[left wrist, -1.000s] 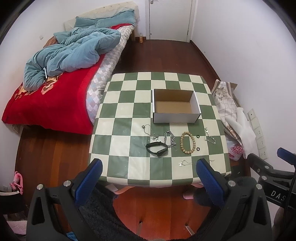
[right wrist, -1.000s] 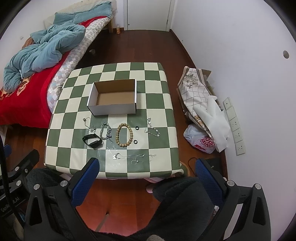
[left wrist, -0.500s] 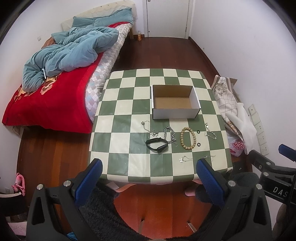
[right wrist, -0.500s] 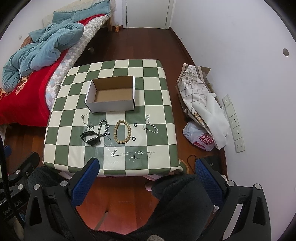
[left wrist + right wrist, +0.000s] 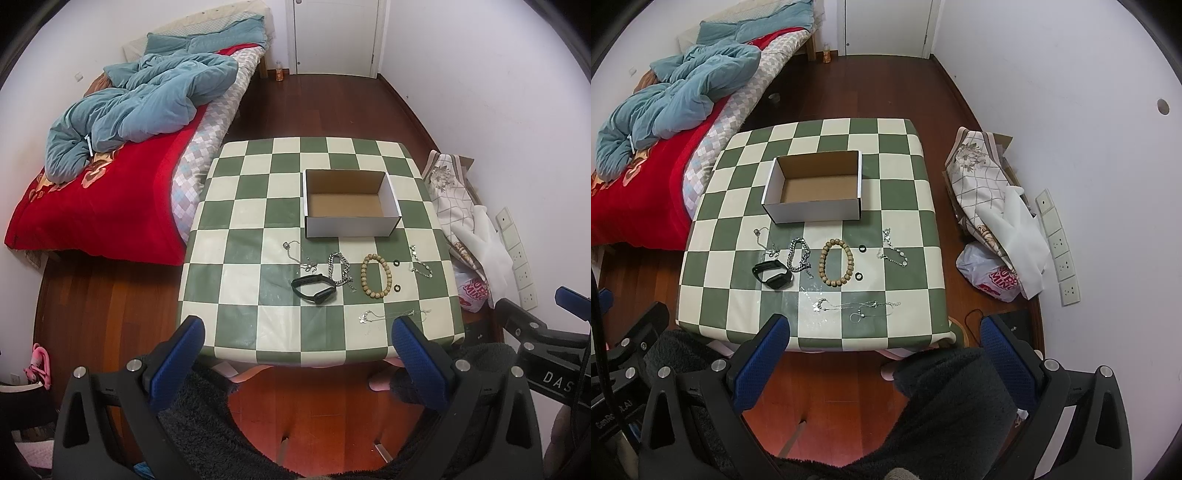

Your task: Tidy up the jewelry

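Both grippers, left [image 5: 295, 349] and right [image 5: 882, 343], were found spread wide, empty and raised further back from the table [image 5: 236, 295], whose jewelry, beaded bracelet [image 5: 375, 271] included, lay untouched before the empty box [image 5: 351, 205], sorting judged unstarted.

Open, empty cardboard box [image 5: 351, 206] — before it lie bead bracelet [image 5: 375, 272], black band [image 5: 314, 289], silver chains [image 5: 341, 268].

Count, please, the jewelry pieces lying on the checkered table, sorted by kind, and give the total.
Black wristband: 1
Wooden bead bracelet: 1
Chunky silver chain bracelet: 1
Small black rings: 2
Thin silver chains: at least 3; the tangle at the near edge may be more than one
Total: at least 8, none in the box yet.
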